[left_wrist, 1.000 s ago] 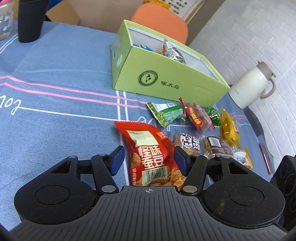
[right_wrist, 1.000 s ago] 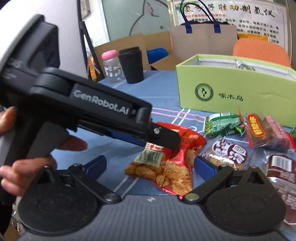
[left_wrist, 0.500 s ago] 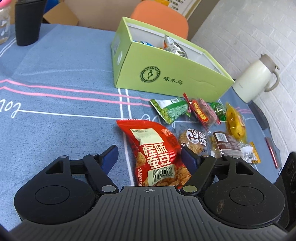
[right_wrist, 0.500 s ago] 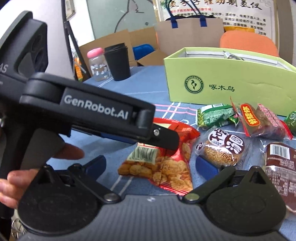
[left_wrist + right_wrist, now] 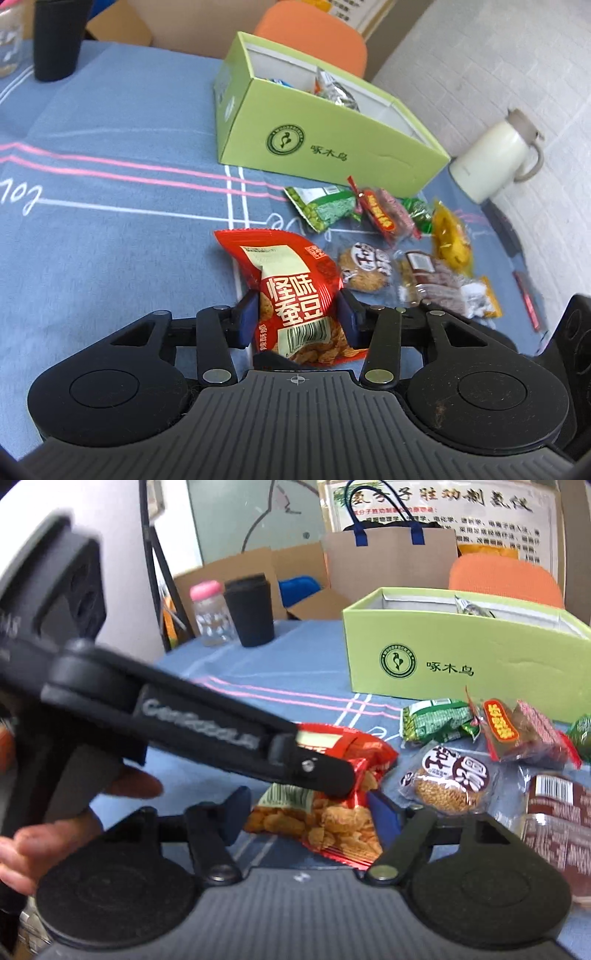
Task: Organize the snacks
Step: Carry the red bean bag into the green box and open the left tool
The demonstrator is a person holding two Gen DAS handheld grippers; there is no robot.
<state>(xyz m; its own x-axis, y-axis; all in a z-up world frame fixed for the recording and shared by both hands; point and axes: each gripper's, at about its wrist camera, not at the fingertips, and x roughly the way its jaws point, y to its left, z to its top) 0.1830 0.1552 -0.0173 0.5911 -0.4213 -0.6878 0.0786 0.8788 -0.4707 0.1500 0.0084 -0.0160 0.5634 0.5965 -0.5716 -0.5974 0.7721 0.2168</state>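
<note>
Now my left claw point(image 5: 297, 319) pinches the red bean-snack packet point(image 5: 291, 295), reaching toward the green box point(image 5: 332, 147); my right claw point(image 5: 308, 818) gapes alongside.

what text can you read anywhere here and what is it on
"啄木鸟": green box, beside its round bird logo.
"怪味蚕豆": red snack bag in the left gripper.
"GenRobot.AI": side of the left gripper, blurred in the right wrist view.
Wall poster: headline and small print too blurred.
Other snack wrappers: too small to read.
</note>
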